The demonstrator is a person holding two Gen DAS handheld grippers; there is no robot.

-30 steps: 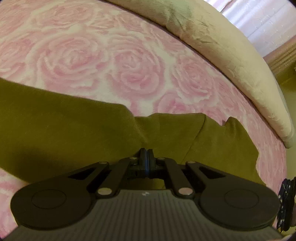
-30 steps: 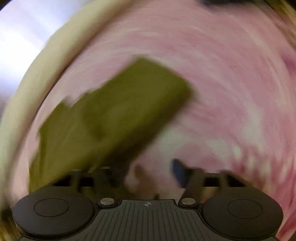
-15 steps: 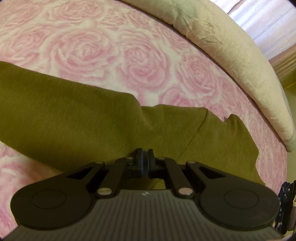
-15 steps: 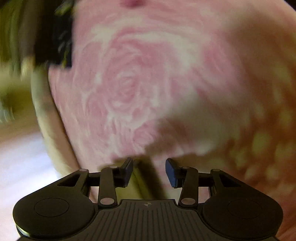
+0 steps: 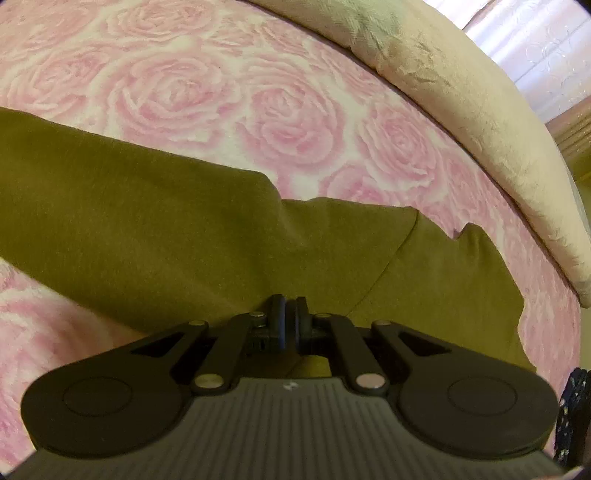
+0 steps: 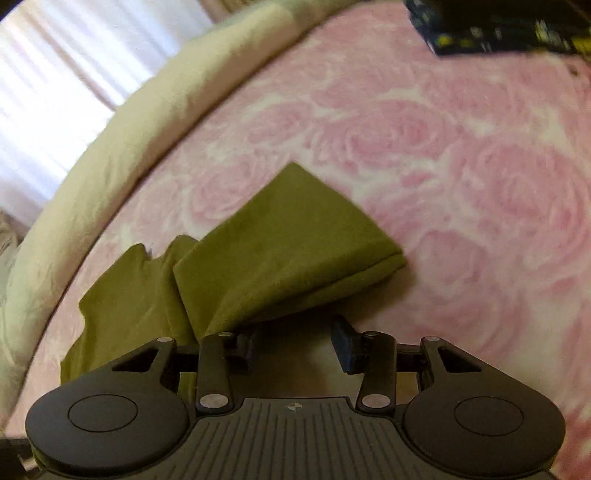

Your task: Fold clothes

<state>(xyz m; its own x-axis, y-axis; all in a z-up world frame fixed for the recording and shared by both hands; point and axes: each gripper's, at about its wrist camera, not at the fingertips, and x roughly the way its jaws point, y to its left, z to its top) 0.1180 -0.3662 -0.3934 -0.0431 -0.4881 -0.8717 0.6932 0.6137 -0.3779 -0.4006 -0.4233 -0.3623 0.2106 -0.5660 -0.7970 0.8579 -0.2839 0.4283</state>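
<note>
— Though bent by the fisheye lens at the left wrist, reads clearly enough: olive garment (image 5: pixel 147 221) lying on a rose-print bedspread (image 5: pixel 288 122), pink blooms on white.

— And where on the bed, exactly?

— Stretches from the left edge of the view towards the right, one layer folded over another, with a notched edge at the far right. Stops short of a cream quilt edge (image 5: pixel 461 92) curving along the bedspread's far side.

— State of the left gripper (image 5: pixel 290 314)?

— Pressed together, black jaws meeting at the garment's near edge. Appears to pinch a fold of the olive cloth, with a crease running to the tips and more cloth showing beneath the linkage.

— And from the right wrist?

— Shows the same olive garment (image 6: pixel 280 236) as a folded wedge on the rose-print bedspread (image 6: pixel 480 184), thick fold facing right, a looser crumpled part to the left. Slightly blurred.

— Right gripper (image 6: pixel 299 343)?

— Spread, and opening at this moment. Holds nothing between the jaws; only pale bedspread in the gap. Sits with the garment's near end just beside the left-hand finger; cannot tell whether touching.

— Anything else?

— Dark patterned fabric (image 6: pixel 498 33) at the top right corner, well apart from the garment. Bright curtain (image 6: pixel 44 92) beyond the cream quilt edge (image 6: pixel 110 147) at top left.
</note>
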